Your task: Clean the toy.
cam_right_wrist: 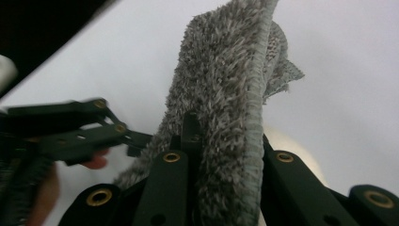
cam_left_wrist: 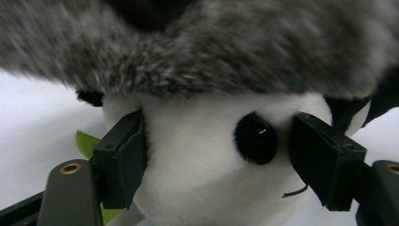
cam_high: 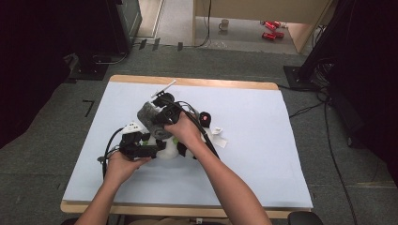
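Observation:
A white plush toy (cam_left_wrist: 197, 179) with a black eye (cam_left_wrist: 256, 137) lies at the middle of the pale blue table (cam_high: 263, 154). My left gripper (cam_left_wrist: 221, 155) is shut on its head, one pad (cam_left_wrist: 124, 160) pressed into each side. In the high view this left gripper (cam_high: 155, 150) meets the plush toy (cam_high: 167, 151) from the left. A grey furry cloth (cam_right_wrist: 226, 94) lies over the top of the toy. My right gripper (cam_right_wrist: 226, 150) is shut on the cloth's edge. From above, the right gripper (cam_high: 159, 115) holds the grey cloth (cam_high: 149, 117) just behind the toy.
A small black piece with a red spot (cam_high: 205, 117) and white scraps (cam_high: 218, 135) lie right of the hands. A white stick (cam_high: 163, 88) and a white block (cam_high: 133, 126) lie close by. A mug (cam_high: 224, 24) and red cans (cam_high: 271, 29) are on the floor beyond.

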Demonstrator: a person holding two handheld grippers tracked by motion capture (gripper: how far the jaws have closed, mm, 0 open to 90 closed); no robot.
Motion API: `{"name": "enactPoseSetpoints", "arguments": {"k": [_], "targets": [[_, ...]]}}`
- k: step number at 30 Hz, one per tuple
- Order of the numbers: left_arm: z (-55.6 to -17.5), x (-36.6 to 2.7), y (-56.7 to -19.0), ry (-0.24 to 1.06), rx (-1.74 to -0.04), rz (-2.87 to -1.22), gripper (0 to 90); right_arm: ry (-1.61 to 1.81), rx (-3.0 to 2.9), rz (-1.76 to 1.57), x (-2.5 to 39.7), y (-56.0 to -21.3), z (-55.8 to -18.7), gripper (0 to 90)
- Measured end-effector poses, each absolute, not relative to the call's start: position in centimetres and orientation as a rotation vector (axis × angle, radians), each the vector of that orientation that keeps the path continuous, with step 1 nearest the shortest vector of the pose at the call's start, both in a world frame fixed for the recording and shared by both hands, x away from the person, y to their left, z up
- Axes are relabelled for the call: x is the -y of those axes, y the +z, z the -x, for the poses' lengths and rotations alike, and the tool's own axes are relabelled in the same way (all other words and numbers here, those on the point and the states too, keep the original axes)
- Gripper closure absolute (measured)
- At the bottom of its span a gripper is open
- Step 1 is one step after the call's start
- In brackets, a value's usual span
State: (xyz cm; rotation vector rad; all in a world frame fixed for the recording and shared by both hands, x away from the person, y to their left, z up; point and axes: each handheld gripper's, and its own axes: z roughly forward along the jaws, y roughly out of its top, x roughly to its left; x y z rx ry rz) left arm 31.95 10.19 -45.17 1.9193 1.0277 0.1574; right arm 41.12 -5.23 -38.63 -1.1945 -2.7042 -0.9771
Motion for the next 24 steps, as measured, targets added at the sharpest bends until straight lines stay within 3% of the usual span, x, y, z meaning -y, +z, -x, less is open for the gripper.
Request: {"name": "enactPoseSetpoints", "arguments": {"k": [24], "targets": [[-31.8,-9.8,-45.0,0.161,-1.029,-1.926,24.4,-0.861,2.797,1.368,11.6,-39.3,-42.4,77.8]]}}
